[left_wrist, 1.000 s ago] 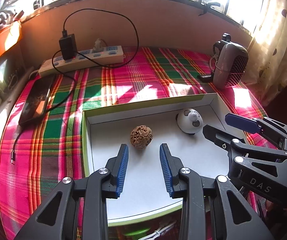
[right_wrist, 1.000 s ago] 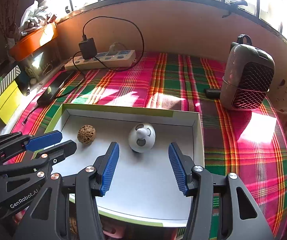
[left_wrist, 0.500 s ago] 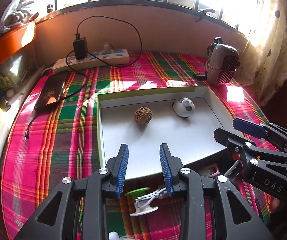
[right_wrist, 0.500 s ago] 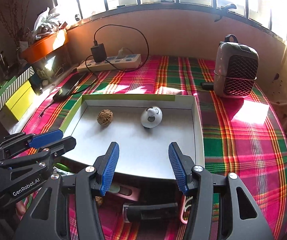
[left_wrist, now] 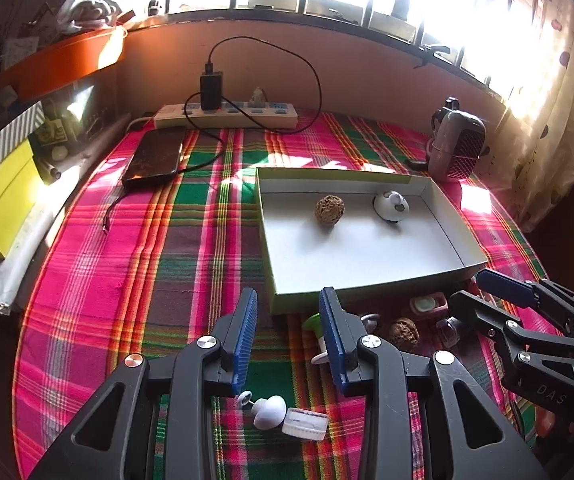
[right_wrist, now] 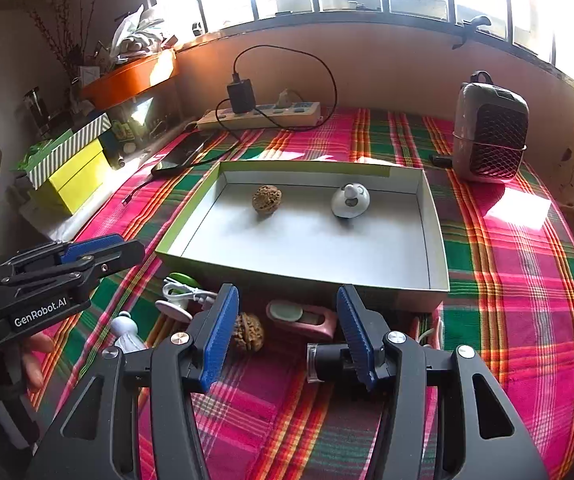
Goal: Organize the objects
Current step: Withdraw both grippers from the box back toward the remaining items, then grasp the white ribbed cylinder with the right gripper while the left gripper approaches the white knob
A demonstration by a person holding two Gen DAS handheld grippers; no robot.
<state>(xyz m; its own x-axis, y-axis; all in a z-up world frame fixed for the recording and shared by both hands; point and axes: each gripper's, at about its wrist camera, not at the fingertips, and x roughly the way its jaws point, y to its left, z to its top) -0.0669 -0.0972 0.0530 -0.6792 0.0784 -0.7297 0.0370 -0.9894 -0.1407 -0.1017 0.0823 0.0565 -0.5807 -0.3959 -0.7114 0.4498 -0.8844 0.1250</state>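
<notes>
A white shallow box [left_wrist: 367,268] [right_wrist: 431,240] lies on the plaid cloth. It holds a brown walnut [left_wrist: 329,208] [right_wrist: 266,199] and a small white round toy [left_wrist: 391,206] [right_wrist: 350,200]. In front of the box lie a second walnut [right_wrist: 248,333] [left_wrist: 404,331], a pink case [right_wrist: 303,317], a black cylinder [right_wrist: 327,362], a white cable [right_wrist: 185,292] and a white knob with a cap [left_wrist: 283,414]. My left gripper [left_wrist: 287,336] is open and empty, near the box's front edge. My right gripper [right_wrist: 283,330] is open and empty above the loose items.
A power strip [left_wrist: 227,114] with a charger, a phone [left_wrist: 155,158], a small grey heater [right_wrist: 489,128], and yellow boxes [right_wrist: 75,176] stand around the box. An orange planter [right_wrist: 127,80] sits on the sill at the left.
Both grippers have pulled back and risen from over the box. The loose items in front of the box have come into view. Both stay open.
</notes>
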